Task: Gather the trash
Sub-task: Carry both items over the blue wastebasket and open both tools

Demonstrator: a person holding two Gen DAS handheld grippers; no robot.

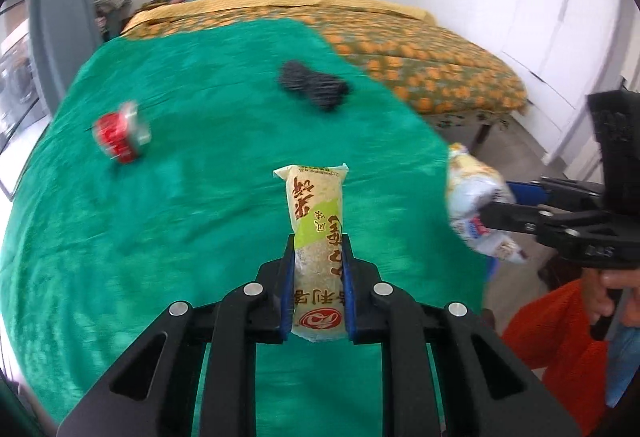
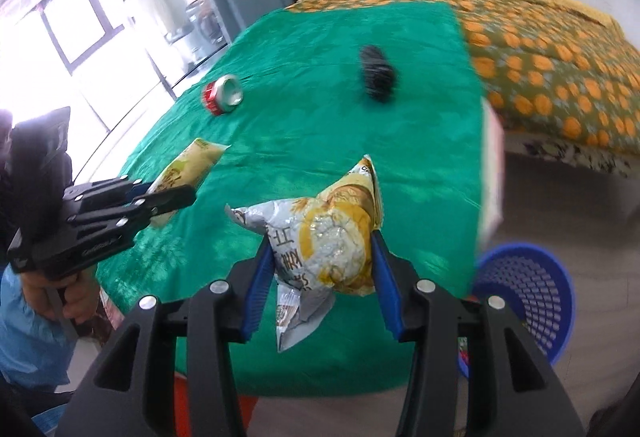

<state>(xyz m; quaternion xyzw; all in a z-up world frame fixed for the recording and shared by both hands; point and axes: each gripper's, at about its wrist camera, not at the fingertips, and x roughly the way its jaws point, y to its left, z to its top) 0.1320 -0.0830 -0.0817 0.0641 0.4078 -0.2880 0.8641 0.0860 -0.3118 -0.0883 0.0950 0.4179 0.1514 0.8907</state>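
Bench [image 2: 320,109], green-clothed: lies ahead of and below both hand-held grippers; carries the loose items listed here.

Basket [image 2: 532,293], blue, perforated plastic: on the floor, low and to the right of the right hand-held gripper, just off the bench corner. Probable destination for the trash.

Snack bag [image 2: 332,237], crumpled foil, yellow and silver: pinched across its puffed middle by the right hand-held gripper [image 2: 322,257], clear of the cloth. Judged very light, soft, crackly and slick; a loose torn end dangles below the pads. A hold across the bulk should serve better than one on a flap.

Wafer pack [image 1: 318,237], narrow, sealed, yellow-green: clamped at its lower half by the left hand-held gripper [image 1: 318,277], jaws pressed tight on it, top end standing free. Judged light, fairly stiff lengthwise, contents brittle; firm squeezing may crush them.

Dark lump [image 1: 314,85]: on the cloth, well ahead of the left hand-held gripper; blurred, looks soft and knobbly, nature uncertain.

Can [image 1: 122,137], red, dented: on its side, ahead and left of the left hand-held gripper. Judged light, rigid, prone to rolling; best taken across the barrel.
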